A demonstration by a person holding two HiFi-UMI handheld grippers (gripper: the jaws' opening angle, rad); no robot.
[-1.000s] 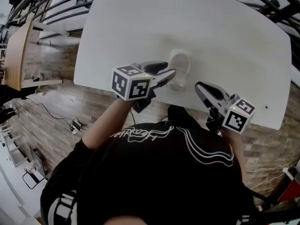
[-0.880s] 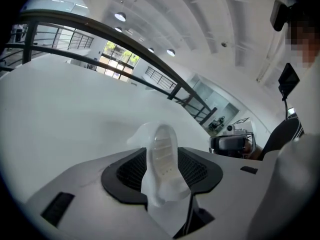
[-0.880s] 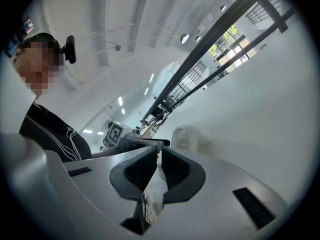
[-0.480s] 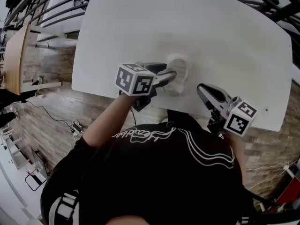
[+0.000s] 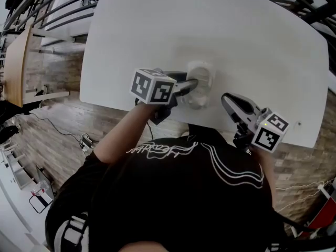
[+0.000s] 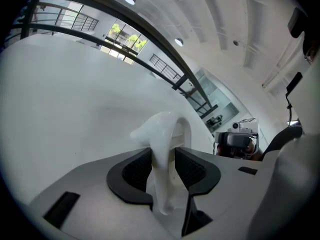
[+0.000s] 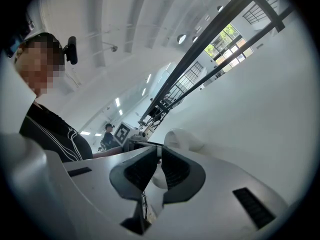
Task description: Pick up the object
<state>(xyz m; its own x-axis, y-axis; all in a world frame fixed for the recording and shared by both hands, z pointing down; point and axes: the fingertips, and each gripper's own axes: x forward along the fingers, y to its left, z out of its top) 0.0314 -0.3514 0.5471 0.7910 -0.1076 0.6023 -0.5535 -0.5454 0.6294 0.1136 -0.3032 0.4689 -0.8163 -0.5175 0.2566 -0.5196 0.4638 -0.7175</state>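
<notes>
The object (image 5: 202, 76) is a glossy white cup-like piece near the front edge of the white table (image 5: 236, 35). My left gripper (image 5: 192, 84) reaches it from the left. In the left gripper view its thin wall (image 6: 165, 129) stands between the two black pads, and the left gripper (image 6: 163, 159) is closing on it, with both pads against the wall. My right gripper (image 5: 226, 98) hangs a little to the object's right, apart from it and shut, with nothing in it. In the right gripper view the object (image 7: 182, 139) shows just beyond the right gripper (image 7: 159, 156).
The table's front edge (image 5: 157, 112) runs just under both grippers. Wooden floor (image 5: 58, 125) with cables lies below on the left. A railing (image 6: 125, 29) runs behind the table. The person's black shirt (image 5: 184, 193) fills the bottom of the head view.
My left gripper has shifted slightly right, further onto the object. The object's outline has gone from a narrow oval to a rounder shape. The right gripper has barely moved.
</notes>
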